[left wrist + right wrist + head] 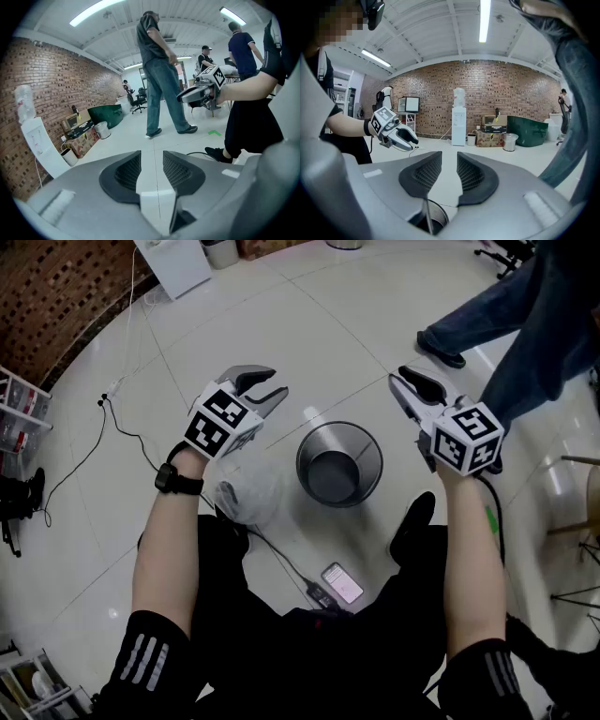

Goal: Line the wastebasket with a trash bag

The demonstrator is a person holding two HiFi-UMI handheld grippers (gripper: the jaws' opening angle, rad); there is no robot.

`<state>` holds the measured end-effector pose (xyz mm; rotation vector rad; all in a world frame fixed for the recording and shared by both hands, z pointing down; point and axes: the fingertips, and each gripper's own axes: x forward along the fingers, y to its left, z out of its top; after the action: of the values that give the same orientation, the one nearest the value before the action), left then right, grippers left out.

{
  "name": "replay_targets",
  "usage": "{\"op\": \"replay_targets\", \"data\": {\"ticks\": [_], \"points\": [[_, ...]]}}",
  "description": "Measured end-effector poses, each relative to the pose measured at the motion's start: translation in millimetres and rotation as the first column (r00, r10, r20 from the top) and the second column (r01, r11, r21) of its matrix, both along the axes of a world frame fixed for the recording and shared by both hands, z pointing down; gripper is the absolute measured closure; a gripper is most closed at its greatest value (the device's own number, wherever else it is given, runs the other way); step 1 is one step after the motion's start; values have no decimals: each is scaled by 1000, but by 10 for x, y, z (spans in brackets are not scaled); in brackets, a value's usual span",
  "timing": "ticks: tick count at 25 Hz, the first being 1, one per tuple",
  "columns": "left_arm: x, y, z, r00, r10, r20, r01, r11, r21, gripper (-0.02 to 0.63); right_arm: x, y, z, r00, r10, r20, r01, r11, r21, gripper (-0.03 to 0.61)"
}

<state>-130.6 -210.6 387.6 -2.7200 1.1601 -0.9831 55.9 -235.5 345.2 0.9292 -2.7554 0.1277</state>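
Left gripper (267,390), right gripper (412,382): fingers released, empty. Lower left onto crumpled trash bag (251,495) beside steel wastebasket (339,427); pinch open edge only.

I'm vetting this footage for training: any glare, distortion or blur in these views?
Head view: sharp, with small glare spots on the glossy floor near the wastebasket. Left gripper view: strong fisheye bending, black corners, bright ceiling light. Right gripper view: same bending; a passer-by's jeans leg looms large at right.
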Motion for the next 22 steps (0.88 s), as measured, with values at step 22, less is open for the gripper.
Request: {"op": "replay_targets", "data": {"ticks": [22], "points": [[-1028,768,2957,941,-226,251,337,688,-643,423,-227,88,0,996,-72,-43,73,997,8,466]]}}
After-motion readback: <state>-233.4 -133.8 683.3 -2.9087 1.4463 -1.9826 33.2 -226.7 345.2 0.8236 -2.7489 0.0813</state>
